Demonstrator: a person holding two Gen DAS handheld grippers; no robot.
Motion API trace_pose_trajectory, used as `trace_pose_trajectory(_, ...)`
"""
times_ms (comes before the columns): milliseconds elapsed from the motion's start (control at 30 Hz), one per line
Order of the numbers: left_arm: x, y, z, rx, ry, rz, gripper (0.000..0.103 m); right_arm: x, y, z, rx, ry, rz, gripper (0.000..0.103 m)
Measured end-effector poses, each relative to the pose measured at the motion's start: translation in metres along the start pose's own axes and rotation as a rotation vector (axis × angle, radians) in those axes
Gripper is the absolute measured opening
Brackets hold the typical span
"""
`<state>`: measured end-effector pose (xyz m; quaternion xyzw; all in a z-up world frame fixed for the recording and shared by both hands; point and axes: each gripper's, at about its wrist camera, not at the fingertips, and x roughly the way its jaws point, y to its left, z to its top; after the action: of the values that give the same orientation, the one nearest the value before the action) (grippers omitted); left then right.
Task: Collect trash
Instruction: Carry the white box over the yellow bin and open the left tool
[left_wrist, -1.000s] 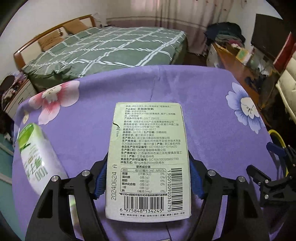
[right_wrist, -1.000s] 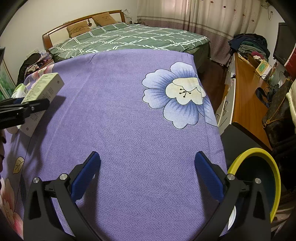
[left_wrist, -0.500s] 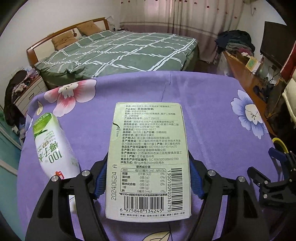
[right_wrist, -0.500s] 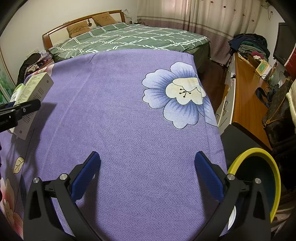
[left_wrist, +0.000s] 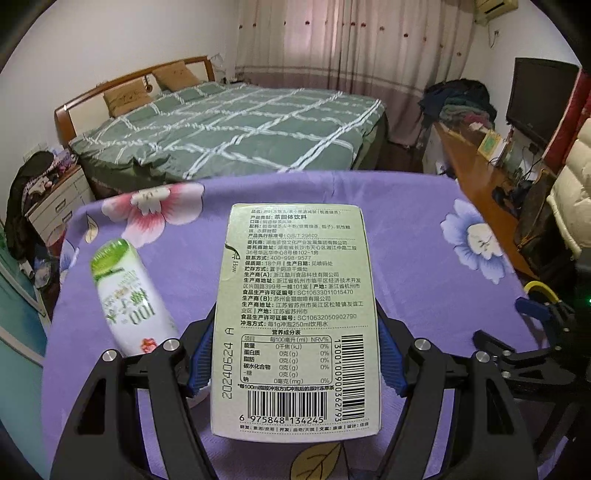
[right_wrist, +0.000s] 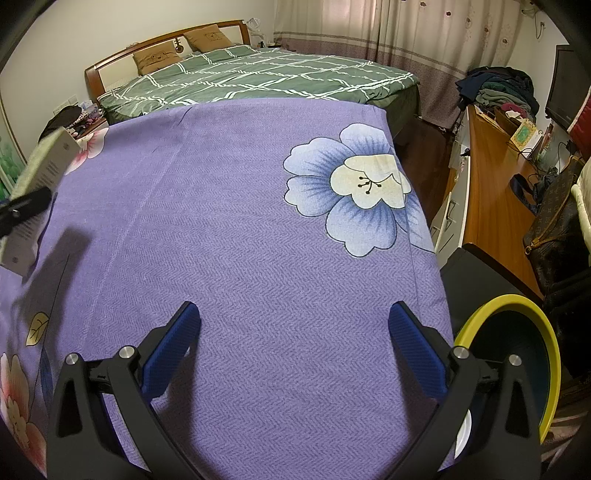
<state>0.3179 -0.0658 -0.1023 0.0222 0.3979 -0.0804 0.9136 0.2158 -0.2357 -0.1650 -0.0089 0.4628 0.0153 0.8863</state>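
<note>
Since the earlier frame, my left hand-held gripper (left_wrist: 295, 363) has lifted the pale green box (left_wrist: 295, 317), clamped between its pads, above the purple-clothed desk (left_wrist: 424, 258). Right hand-held gripper (right_wrist: 295, 347) gapes empty. I should carry the box level toward the yellow-rimmed bin (right_wrist: 550, 354); bottle (left_wrist: 129, 299) remains.

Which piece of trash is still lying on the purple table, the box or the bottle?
The white-and-green bottle is the one lying on the purple tablecloth. The pale green box is pinched between the blue pads of the left tool.
</note>
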Motion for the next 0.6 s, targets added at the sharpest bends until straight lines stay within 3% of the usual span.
trace_pose_trajectory(267, -0.053, -0.005, 0.018, 0.053, -0.087, -0.046, 0.071, 0.000, 0.001, 0.000, 0.000, 0.000, 0.000, 0.098)
trace_pose_trajectory(600, -0.105, -0.035, 0.040, 0.126, -0.124, -0.102, 0.071, 0.000, 0.001, 0.000, 0.000, 0.000, 0.000, 0.098)
